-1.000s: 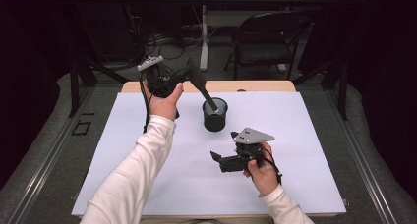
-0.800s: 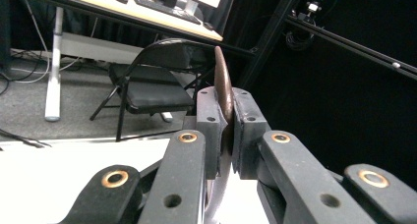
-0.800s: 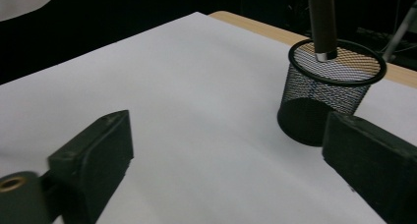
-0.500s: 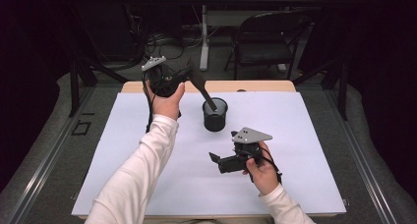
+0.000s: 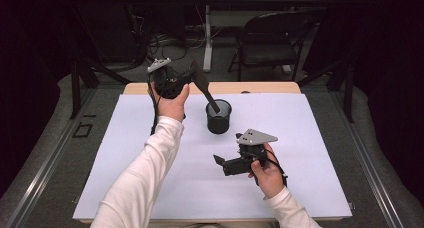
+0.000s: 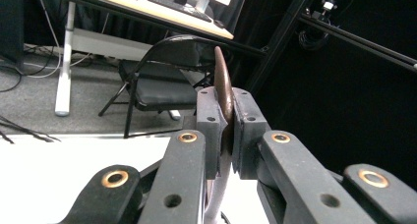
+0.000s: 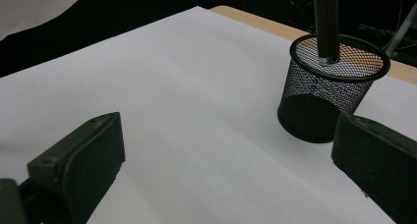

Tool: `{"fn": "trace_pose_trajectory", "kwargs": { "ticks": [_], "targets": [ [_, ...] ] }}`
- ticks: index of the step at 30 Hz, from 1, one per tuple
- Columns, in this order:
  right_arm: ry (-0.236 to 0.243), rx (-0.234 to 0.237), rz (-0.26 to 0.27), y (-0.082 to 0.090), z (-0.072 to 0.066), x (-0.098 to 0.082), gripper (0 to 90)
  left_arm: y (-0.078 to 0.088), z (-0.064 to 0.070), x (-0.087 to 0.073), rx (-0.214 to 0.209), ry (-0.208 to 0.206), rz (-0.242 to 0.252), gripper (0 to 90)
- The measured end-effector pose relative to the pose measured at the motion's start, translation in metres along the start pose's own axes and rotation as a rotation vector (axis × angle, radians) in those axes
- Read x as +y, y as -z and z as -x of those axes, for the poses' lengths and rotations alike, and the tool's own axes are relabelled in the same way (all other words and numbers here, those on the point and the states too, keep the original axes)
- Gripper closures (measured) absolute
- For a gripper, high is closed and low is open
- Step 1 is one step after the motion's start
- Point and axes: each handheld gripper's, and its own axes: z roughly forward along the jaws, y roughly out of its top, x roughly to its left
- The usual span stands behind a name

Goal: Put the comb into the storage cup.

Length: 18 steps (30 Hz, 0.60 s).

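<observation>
Black flat-bladed spatula (image 5: 203,84), handle end in mesh cup (image 5: 219,117)

A black wire-mesh round cup (image 5: 219,118) with a fine grid pattern stands on the plain white sheet-covered surface (image 5: 125,163). At its 12 o'clock, pale tan wood edges the surface. The black flat plastic spatula (image 5: 204,84) shows a brownish edge.
</observation>
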Motion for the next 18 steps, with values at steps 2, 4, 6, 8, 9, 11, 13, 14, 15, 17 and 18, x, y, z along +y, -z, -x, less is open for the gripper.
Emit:
{"fn": "trace_pose_trajectory", "kwargs": {
  "ticks": [2,4,6,8,9,11,13,14,15,17,18],
  "targets": [
    [0.001,0.004,-0.002,0.0,0.0,0.0,0.0,-0.002,0.0,-0.001,0.002,0.003,-0.005,84.6],
    [0.004,0.004,-0.003,0.0,0.0,0.0,0.0,-0.004,0.0,-0.003,0.002,0.005,-0.008,84.6],
    [0.009,0.003,-0.008,0.0,-0.001,0.0,0.0,-0.006,0.0,-0.004,0.002,0.009,-0.012,84.7],
    [0.01,0.0,-0.008,0.0,-0.001,0.0,0.0,-0.008,0.0,-0.005,0.003,0.007,-0.015,84.6],
    [0.01,0.0,-0.008,0.0,-0.001,0.0,0.0,-0.009,0.0,-0.006,0.004,0.01,-0.017,84.6],
    [0.008,0.0,-0.007,0.0,-0.001,0.0,0.0,-0.011,0.0,-0.007,0.005,0.01,-0.02,84.6],
    [0.01,-0.001,-0.007,0.001,-0.001,0.0,0.0,-0.013,0.0,-0.009,0.005,0.014,-0.023,84.6],
    [0.009,0.0,-0.007,0.001,-0.001,0.0,0.0,-0.014,0.0,-0.01,0.006,0.013,-0.027,84.7],
    [0.01,-0.001,-0.006,0.001,-0.001,0.0,0.0,-0.015,0.0,-0.01,0.006,0.018,-0.025,84.6],
    [0.011,0.0,-0.005,0.002,-0.001,0.0,0.0,-0.017,-0.001,-0.012,0.008,0.014,-0.034,84.6],
    [0.009,0.002,-0.007,0.002,-0.001,0.0,0.0,-0.018,-0.002,-0.012,0.012,0.016,-0.037,84.7]
  ]
}}
